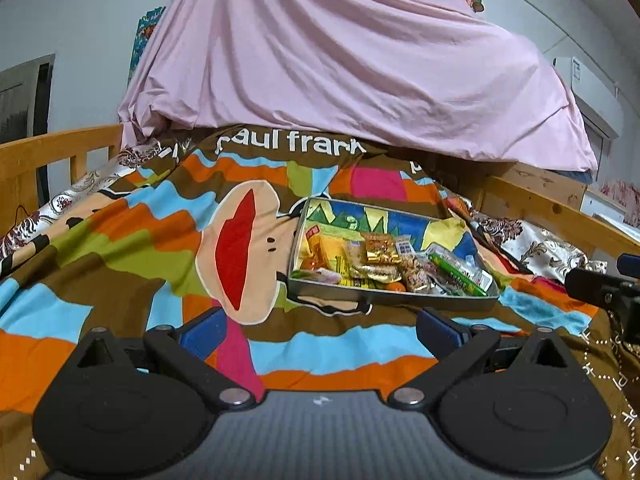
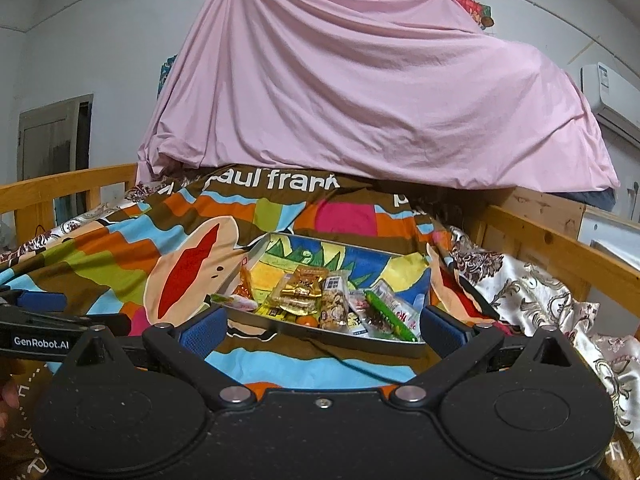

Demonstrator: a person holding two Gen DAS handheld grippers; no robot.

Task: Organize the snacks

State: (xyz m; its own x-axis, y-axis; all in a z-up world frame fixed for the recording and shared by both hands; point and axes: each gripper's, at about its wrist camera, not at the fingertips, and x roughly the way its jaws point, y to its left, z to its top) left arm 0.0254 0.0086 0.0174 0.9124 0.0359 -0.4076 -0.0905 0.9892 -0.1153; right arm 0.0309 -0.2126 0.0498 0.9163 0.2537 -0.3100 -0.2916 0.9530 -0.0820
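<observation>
Hovering wide open and empty near the metal tray (image 2: pixel 400 345) of snack packets (image 2: pixel 304 292) on the bed, left tool (image 1: pixel 320 326) and right tool (image 2: pixel 324 326) apparently precede sorting; next, a first grasp.

Even indoor light, soft shadows, strong fisheye edge curvature.

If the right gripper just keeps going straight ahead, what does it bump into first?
Probably the near wall of the snack tray, which sits right between the open right gripper's fingers, low over the blanket. The snack packets lie just behind it. Depth is hard to judge.
</observation>
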